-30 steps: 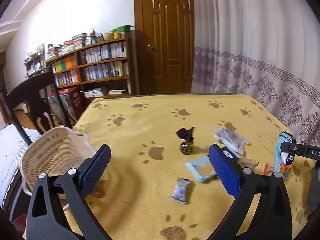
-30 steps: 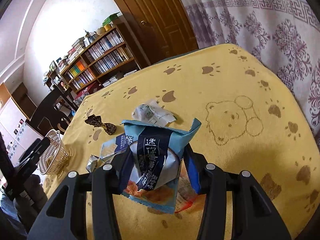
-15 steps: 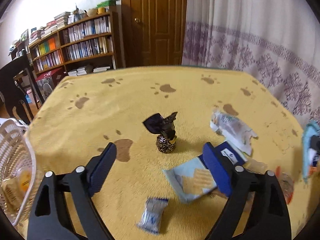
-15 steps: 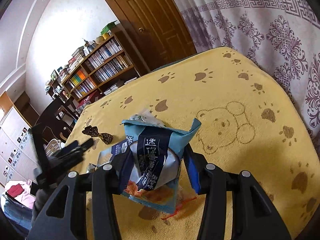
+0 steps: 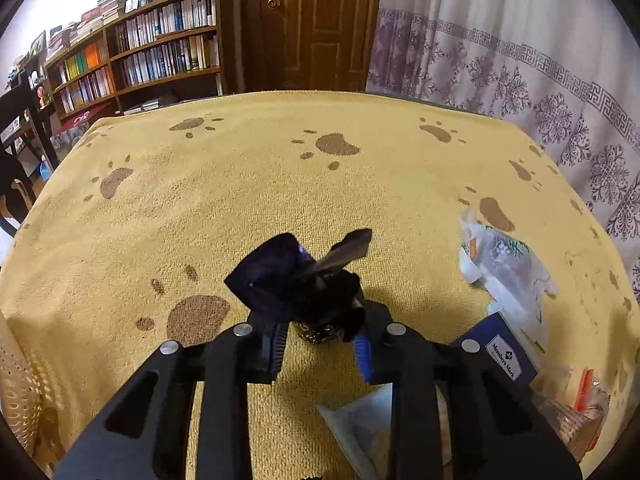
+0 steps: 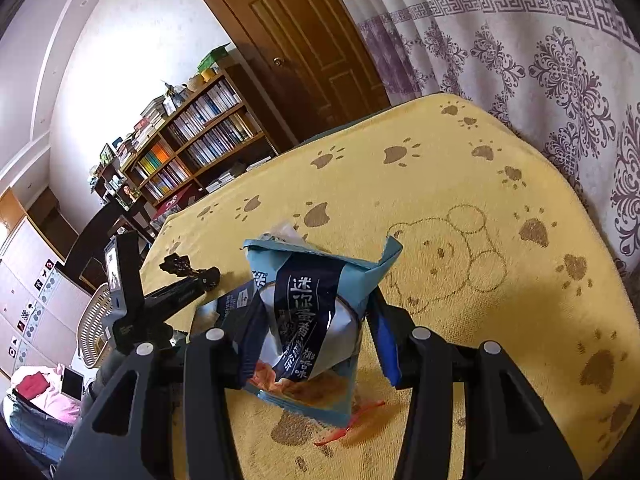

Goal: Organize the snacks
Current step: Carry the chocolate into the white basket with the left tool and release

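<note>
left wrist view: my left gripper (image 5: 320, 350) sits low centre of the frame, its blue pads narrowed around a dark-wrapped candy (image 5: 308, 284). the candy's twisted foil top fans out above the fingers; its round patterned base rests between the pads on the yellow paw-print cloth (image 5: 240, 200). the pads stand close on either side of the base; actual contact is hidden by the wrapper.

lower left edge of the frame: the perforated wall of a white basket (image 5: 16, 396). right side of the frame: a clear crinkled packet (image 5: 504, 264) lying flat on the cloth. below it, a dark blue box (image 5: 500, 352) with a white label. bottom centre right, a pale blue sachet (image 5: 360, 428), partly behind my gripper's frame. lower right corner: an orange-and-clear wrapper (image 5: 580, 396), blurred.

right wrist view: my right gripper (image 6: 312, 344) occupies the lower centre and is clamped on a light blue snack bag (image 6: 316, 312) with a dark band and printed characters. the bag stands upright between the pads, its lower edge just above the cloth; touching or not, i cannot tell. a red scrap (image 6: 344, 428) shows beneath it.

mid left of that frame: my left gripper appears from the side, tip at the candy. the white basket shows behind it at the table's edge.

background, upper left in both views: a bookshelf (image 6: 192, 144); a brown door (image 6: 296, 36); patterned curtain (image 6: 540, 48) to the right.
</note>
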`<state>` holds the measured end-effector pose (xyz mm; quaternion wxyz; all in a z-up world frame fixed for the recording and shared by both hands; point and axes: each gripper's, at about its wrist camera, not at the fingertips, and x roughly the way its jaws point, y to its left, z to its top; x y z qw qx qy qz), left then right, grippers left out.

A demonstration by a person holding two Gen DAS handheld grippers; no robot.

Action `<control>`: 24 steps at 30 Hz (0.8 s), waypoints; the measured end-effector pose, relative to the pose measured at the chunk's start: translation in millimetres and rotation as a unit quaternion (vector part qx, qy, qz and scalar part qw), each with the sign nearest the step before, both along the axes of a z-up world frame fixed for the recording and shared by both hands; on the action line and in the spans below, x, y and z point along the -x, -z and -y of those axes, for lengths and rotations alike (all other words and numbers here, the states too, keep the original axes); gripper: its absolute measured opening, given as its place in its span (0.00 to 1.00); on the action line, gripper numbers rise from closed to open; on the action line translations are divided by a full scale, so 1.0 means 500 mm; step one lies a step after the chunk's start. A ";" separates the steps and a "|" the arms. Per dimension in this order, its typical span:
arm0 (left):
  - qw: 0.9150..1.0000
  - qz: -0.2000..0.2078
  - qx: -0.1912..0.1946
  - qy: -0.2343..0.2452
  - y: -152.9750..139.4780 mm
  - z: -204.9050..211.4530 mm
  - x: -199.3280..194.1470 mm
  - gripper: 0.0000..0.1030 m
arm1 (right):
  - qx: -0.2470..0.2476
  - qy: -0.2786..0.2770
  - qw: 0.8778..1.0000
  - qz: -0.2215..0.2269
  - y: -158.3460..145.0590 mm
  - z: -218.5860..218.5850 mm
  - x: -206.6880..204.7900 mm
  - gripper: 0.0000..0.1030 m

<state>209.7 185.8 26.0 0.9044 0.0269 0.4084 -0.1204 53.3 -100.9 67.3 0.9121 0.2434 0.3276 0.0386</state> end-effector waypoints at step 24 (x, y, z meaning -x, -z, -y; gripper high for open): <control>0.991 0.129 -0.018 -0.035 -0.161 -0.063 0.153 0.27 | 0.001 -0.022 0.999 0.027 -0.032 -0.036 0.025 0.46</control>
